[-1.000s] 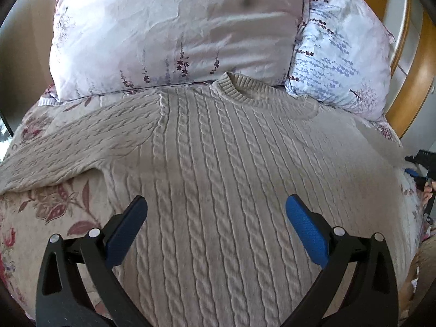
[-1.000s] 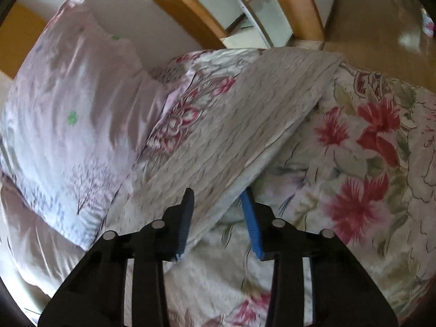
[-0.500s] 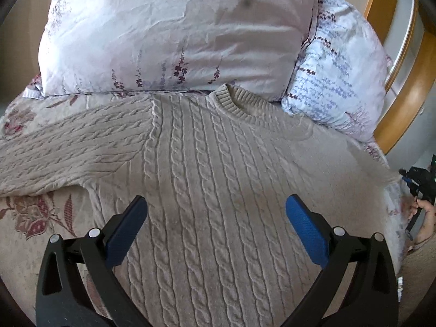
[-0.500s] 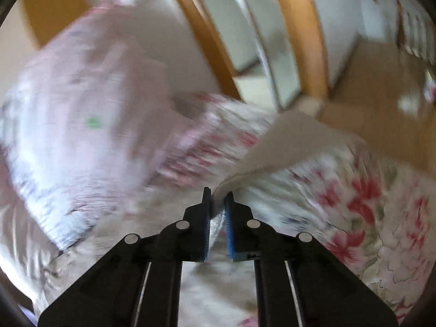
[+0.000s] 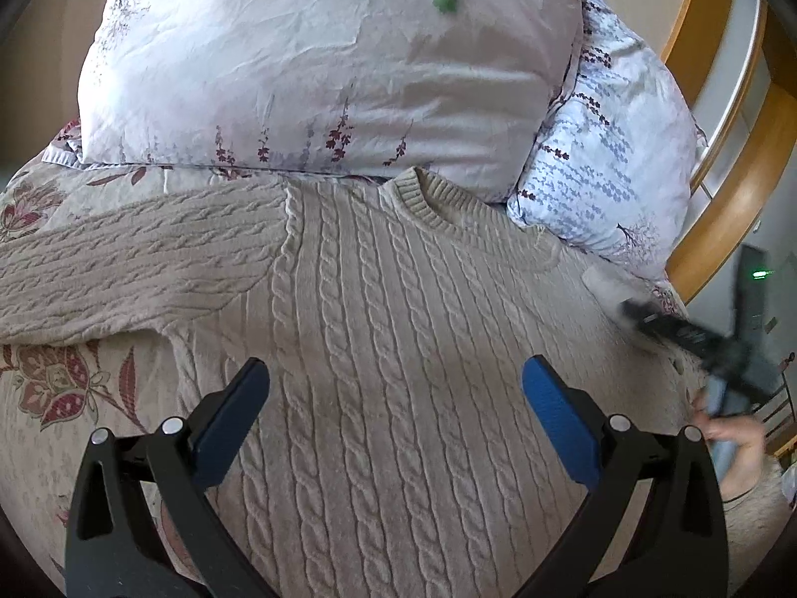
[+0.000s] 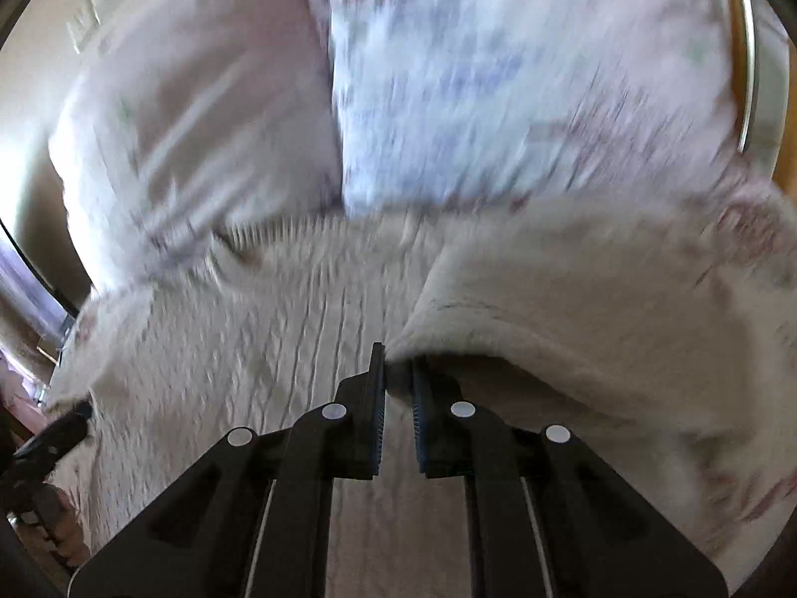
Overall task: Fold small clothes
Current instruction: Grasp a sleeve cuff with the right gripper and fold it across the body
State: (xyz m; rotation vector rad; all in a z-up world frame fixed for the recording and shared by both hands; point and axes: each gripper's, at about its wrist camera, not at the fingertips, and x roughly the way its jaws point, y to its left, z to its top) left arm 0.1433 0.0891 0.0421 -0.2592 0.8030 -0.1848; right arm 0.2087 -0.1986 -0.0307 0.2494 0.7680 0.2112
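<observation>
A beige cable-knit sweater (image 5: pixel 378 329) lies spread face-up on the floral-print bed (image 5: pixel 55 378), its ribbed collar at the far side against a pale lilac flower-print pillow (image 5: pixel 319 65), with a second white pillow with blue sprigs (image 5: pixel 612 169) to the right. Laid flat like this, its body gives a smooth base for folding the sleeves inward.

The left hand-held gripper (image 5: pixel 393 403) hovers over the near middle of the sweater body with its blue pads spread wide and nothing between them, probably waiting to press down or take the other side.

The right hand-held gripper (image 6: pixel 398 388) is pressed together on the edge of the sweater's right sleeve (image 6: pixel 573 299), which arches up from the bed and over the body, so the sleeve looks to be mid-fold toward the centre. That view is motion-blurred, so fine detail is unclear. The left sleeve (image 5: pixel 124 259) lies stretched out to the left, not yet folded.
</observation>
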